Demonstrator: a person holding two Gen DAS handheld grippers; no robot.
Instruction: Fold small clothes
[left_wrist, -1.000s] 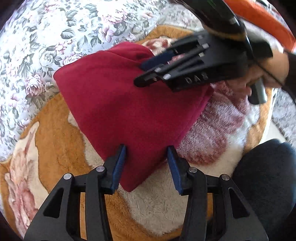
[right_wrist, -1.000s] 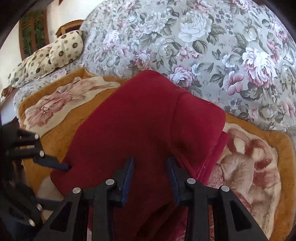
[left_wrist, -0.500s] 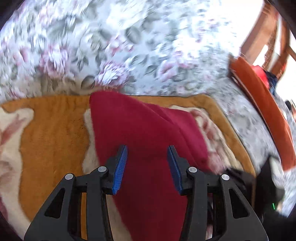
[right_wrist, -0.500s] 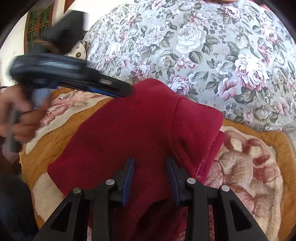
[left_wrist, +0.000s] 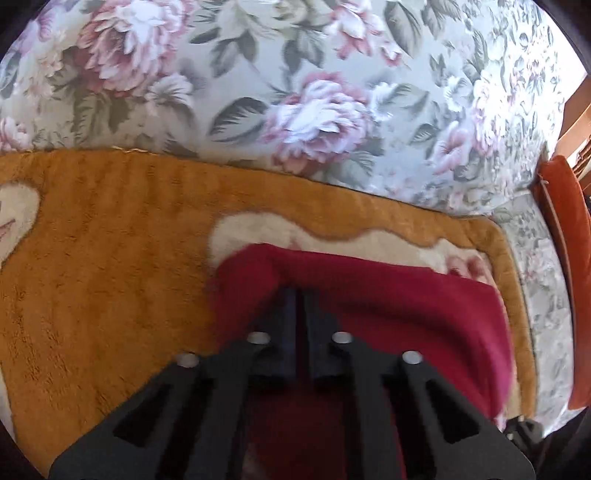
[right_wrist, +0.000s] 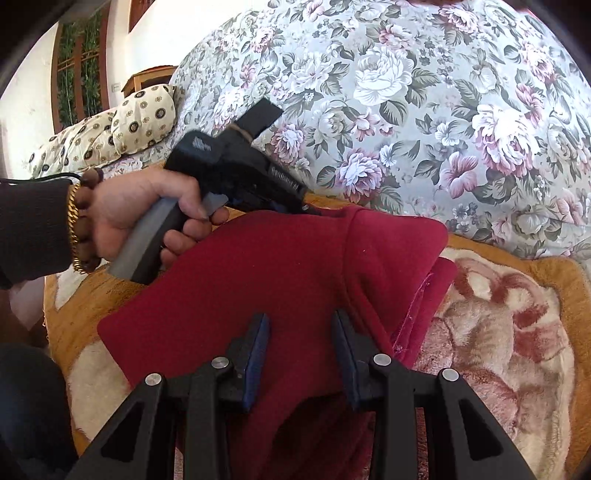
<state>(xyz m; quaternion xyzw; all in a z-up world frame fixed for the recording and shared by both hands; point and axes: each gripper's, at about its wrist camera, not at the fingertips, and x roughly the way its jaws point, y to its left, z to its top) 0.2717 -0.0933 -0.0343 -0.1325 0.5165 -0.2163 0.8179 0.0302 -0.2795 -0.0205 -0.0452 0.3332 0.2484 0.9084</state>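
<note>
The red garment (right_wrist: 280, 280) is laid on the blanket (left_wrist: 110, 266); its far edge is clenched by the left hand-held gripper (left_wrist: 300, 295), whose jaws have just closed. The right hand-held gripper (right_wrist: 301, 354) is held released over the near part. Only the top layer may be pinched, so the fold could be dragged askew.

Floral cushion (right_wrist: 424, 110) walls far side; orange blanket (left_wrist: 103, 258) left of garment (right_wrist: 258, 288) free.

your left view looks steeply down, close on the garment's (left_wrist: 388, 295) far edge; your right view faces it from the near side. both share the blanket (right_wrist: 517, 332).
</note>
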